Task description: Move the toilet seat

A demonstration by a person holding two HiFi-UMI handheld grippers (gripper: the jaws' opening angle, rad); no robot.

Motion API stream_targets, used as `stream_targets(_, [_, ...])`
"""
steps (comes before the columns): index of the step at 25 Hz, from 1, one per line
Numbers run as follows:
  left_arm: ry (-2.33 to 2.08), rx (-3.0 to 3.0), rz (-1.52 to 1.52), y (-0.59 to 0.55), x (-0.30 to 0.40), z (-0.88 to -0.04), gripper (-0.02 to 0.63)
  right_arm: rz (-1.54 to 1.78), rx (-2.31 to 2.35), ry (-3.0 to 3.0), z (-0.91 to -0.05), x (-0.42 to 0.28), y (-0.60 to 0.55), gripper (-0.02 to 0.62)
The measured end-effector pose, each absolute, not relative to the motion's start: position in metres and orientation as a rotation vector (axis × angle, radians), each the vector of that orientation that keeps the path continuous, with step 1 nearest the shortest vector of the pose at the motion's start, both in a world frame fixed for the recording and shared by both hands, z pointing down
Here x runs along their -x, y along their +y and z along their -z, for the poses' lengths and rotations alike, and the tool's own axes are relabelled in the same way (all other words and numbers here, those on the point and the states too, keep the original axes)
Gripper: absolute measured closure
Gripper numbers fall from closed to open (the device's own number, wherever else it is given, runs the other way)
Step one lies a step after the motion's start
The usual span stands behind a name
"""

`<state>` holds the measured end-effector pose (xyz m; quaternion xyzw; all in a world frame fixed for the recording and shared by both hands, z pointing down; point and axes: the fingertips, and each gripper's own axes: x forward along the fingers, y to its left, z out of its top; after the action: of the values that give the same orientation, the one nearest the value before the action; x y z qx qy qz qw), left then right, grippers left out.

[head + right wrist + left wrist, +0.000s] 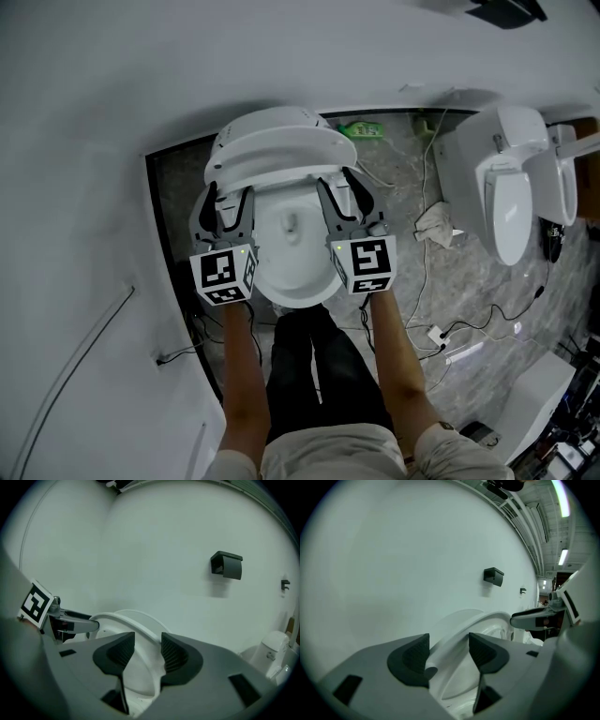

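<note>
Left gripper (pixel 228 200), right gripper (pixel 343 187) each clamped on toilet seat (pixel 281 161) side rims; seat half-raised over bowl (pixel 292 274).

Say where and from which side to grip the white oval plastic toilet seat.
Grip the white oval plastic toilet seat by its side rims, left tool and right tool coming from the front; the ring is thin and tilts toward the wall.

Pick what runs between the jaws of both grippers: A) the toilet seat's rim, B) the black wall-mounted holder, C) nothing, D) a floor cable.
A: the rim of the toilet seat passes between the jaws of the left gripper and the right gripper in their own views.
</note>
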<state>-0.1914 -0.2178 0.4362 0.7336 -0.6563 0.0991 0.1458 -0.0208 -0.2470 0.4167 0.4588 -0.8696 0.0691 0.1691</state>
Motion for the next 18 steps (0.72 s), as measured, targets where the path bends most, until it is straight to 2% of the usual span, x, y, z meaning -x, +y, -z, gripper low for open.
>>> stream_targets(18, [-1.901,-2.107,-0.299,-0.255,0.202,-0.441,0.324,-0.152,-1.280,-2.455,-0.422,0.033,-0.282,0.400])
